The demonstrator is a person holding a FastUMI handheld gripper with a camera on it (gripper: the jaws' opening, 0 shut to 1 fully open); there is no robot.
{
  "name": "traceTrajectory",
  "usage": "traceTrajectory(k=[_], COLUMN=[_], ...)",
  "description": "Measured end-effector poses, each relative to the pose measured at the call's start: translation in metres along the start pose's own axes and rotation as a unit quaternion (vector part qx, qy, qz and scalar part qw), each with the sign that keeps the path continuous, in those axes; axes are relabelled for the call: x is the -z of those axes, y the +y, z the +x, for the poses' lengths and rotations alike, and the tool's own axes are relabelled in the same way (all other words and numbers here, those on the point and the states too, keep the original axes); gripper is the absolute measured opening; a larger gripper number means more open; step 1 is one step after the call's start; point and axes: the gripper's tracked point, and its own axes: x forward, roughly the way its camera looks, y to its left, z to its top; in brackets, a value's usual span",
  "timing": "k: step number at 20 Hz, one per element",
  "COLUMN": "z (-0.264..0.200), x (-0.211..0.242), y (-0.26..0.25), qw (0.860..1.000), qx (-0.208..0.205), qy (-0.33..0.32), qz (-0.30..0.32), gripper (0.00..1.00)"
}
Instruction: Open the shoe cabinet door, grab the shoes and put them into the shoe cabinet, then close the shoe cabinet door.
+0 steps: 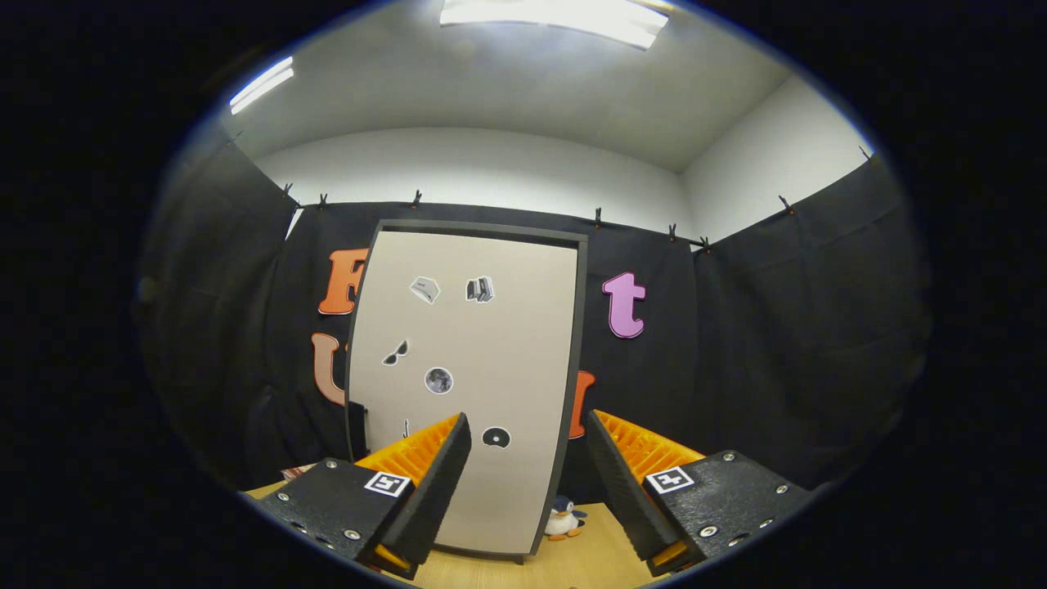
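1. Shoe cabinet (483, 360): stands upright on the desk, straight ahead of the claw, against the black cloth wall. Its door is a pale beige panel in a dark frame and sits flush, closed.
2. Door face carries several small stickers (438, 380), grey and black shapes scattered over the upper and middle panel; too small to identify properly.
3. Claw (527, 438): both fingers reach forward with a wide gap between them, nothing held. The cabinet door shows through the gap, beyond the tips, not touching. Each finger body carries a square black-and-white marker.
4. Small penguin toy (563, 519): sits on the desk just beside the cabinet's lower right corner, between the fingers in this view.
5. Desk (572, 560): light wood surface, visible under and just ahead of the fingers.
6. Low, flat object at the desk edge left of the cabinet, behind the left finger; cannot tell what it is.
7. Room: black cloth (777, 327) hangs on all sides, clipped along a line at the top. White walls above it, white ceiling, two bright light panels (556, 20) overhead.
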Motion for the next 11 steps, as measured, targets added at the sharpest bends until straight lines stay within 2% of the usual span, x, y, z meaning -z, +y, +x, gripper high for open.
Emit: traceTrajectory(k=[11], z=[-0.005], x=[0.02], y=[-0.024], qw=[0.998], qx=[0.049], qy=[0.026], qz=[-0.001], gripper=[0.92])
